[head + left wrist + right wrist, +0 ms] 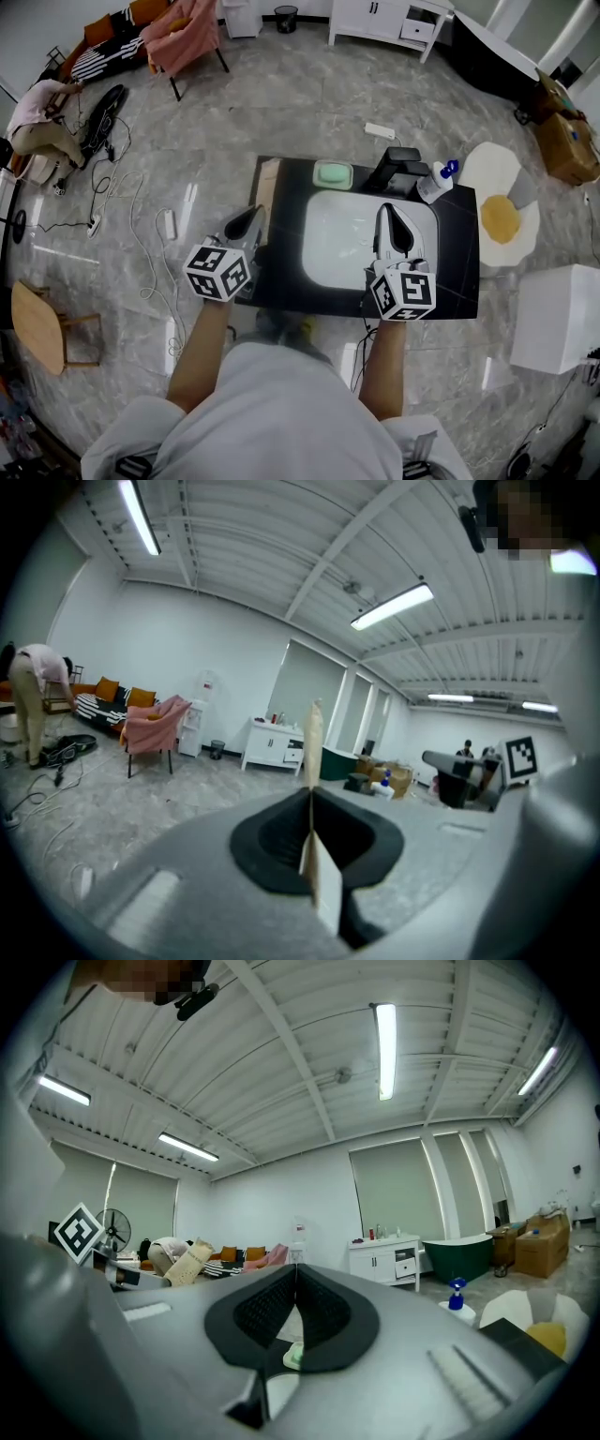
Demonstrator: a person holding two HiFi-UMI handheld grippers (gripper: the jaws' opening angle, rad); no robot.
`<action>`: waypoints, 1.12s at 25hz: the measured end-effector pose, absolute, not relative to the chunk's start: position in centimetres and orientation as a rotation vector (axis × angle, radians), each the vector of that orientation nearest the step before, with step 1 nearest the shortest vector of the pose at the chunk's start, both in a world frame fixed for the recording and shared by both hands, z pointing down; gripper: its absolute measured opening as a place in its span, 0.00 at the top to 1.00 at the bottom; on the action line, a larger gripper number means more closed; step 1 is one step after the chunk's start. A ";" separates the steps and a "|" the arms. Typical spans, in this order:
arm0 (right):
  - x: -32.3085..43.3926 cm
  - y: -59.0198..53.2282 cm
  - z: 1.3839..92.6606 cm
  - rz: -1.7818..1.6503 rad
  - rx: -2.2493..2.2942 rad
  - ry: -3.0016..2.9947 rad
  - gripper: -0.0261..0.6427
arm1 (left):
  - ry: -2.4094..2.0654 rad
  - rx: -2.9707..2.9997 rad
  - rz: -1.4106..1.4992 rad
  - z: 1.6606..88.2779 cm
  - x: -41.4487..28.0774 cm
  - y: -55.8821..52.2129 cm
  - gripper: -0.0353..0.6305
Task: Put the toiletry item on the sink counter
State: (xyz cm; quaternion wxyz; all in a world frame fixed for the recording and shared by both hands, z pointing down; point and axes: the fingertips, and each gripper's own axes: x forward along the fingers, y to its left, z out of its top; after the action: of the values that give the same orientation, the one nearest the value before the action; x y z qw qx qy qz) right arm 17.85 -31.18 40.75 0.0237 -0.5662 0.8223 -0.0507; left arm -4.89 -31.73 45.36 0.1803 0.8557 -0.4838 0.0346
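**Pouch in the left tool at the table's 9 o'clock edge**

The left tool (251, 217) is closed tight on a tan toiletry pouch (268, 186). In the left gripper view the pouch runs edge-on between the jaws as a thin cream strip and sticks out past the tips.

From the head view the pouch reaches away from the tool towards 12 o'clock, along the 9 o'clock edge of the black table (459, 272). Whether it touches the table top cannot be told. The right gripper view shows the pouch's broad tan face, tilted, at the far left.

The right tool (387, 211) hangs over the white basin (337, 239) sunk in the table, on the basin's 3 o'clock side, its tips pointing to 12 o'clock. Its jaws meet at the tips with nothing between them.

- A pale green soap dish (333, 173) sits on the table at the basin's 12 o'clock.
- A black faucet (394, 169) stands at about 1 o'clock.
- A white bottle (434, 181) with a blue cap stands just beside the faucet at 2 o'clock.

Off the table at 3 o'clock lies a white rug (492, 169) with a yellow middle. Far off at 10 o'clock, a person (37, 122) bends over cables on the marble floor.
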 end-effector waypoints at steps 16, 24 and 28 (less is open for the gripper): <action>16.4 -34.2 43.2 -0.171 -1.787 2.555 0.96 | -1.295 2.277 0.280 54.6 -4.5 -35.5 0.94; 16.3 -35.1 45.2 -0.215 -1.804 2.575 0.96 | -1.279 2.205 0.359 58.9 -4.0 -36.7 0.94; 16.6 -35.7 46.2 -0.229 -1.805 2.583 0.96 | -1.257 2.147 0.414 61.8 -3.8 -37.0 0.94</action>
State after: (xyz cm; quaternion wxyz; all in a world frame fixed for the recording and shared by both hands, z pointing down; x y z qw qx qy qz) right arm 16.59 -35.72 46.22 -0.0090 -0.5712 0.8176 -0.0725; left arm -3.77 -37.02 61.77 0.3047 0.8108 -0.4747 0.1564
